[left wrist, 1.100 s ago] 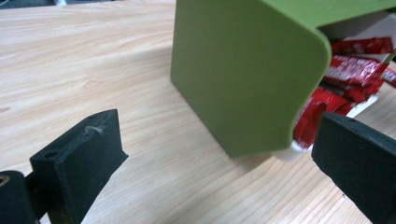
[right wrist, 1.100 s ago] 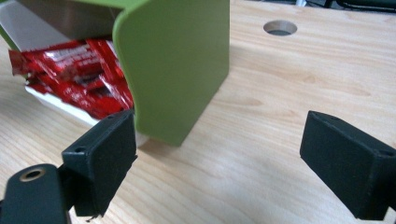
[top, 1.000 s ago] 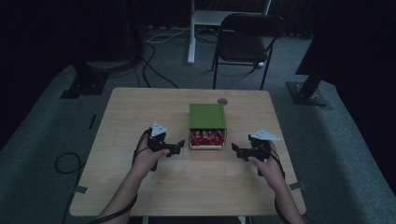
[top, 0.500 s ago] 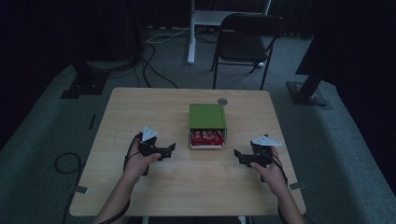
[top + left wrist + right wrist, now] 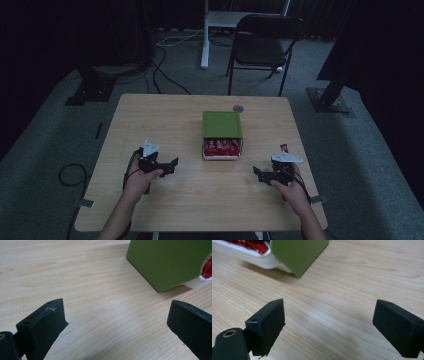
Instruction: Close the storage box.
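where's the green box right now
In the high view the green box sits mid-table, toward the far edge, between the left tongs and right tongs.

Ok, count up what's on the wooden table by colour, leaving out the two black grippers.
Green: 1, the green box lid
White: 1, the white tray under it
Red: cluster of red packets, number unclear
Grey: 1, small round grey disc
Total: 4 counted items

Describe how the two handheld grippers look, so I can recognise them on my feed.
The left gripper and right gripper are black, each topped by a grey three-cornered plate, with a dark cable trailing back past the wrist. Up close, their jaws are thick, blocky black pads with small screw holes. Both forearms are bare; no sleeves show.
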